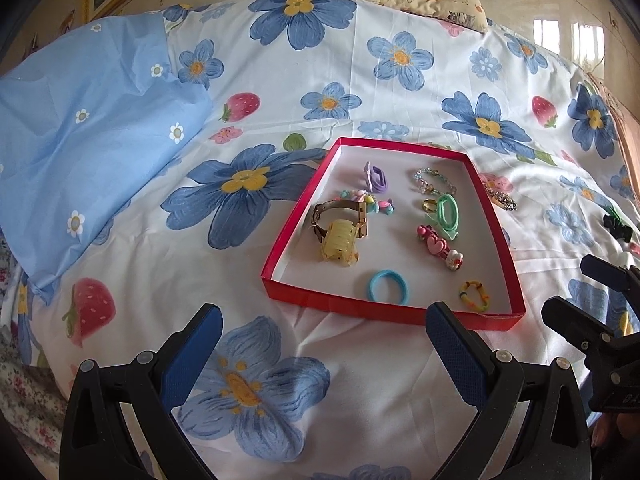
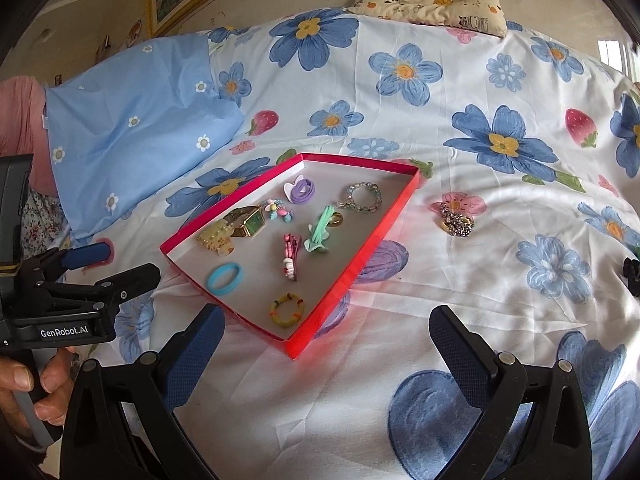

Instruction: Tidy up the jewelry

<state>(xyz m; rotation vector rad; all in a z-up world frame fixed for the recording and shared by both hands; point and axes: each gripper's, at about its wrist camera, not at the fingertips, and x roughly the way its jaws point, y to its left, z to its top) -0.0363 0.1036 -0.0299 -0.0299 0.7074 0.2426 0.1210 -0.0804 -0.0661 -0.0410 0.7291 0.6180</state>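
A shallow red tray [image 1: 276, 254] [image 2: 384, 232] lies on the flowered bedspread. It holds a gold watch [image 1: 340, 210] [image 2: 246, 220], a yellow claw clip [image 1: 340, 244], a purple clip [image 1: 376, 178], a beaded bracelet [image 2: 360, 197], a green clip [image 1: 448, 210], a pink hairclip [image 2: 290, 254], a blue hair tie [image 1: 389, 286] [image 2: 224, 276] and a multicoloured band [image 2: 287, 311]. A sparkly bracelet [image 1: 502, 198] [image 2: 456, 220] rests on the bedspread right of the tray. My left gripper [image 1: 323, 320] [image 2: 128, 262] hovers open before the tray's near edge, holding nothing. My right gripper [image 2: 326, 320] [image 1: 576, 288] is open and holds nothing too.
A light blue pillow [image 1: 80, 152] lies to the left and a small patterned cushion [image 2: 432, 4] sits at the far edge of the bed. A small black object [image 1: 616, 226] lies on the bedspread at the far right. A hand [image 2: 24, 392] holds the left gripper's handle.
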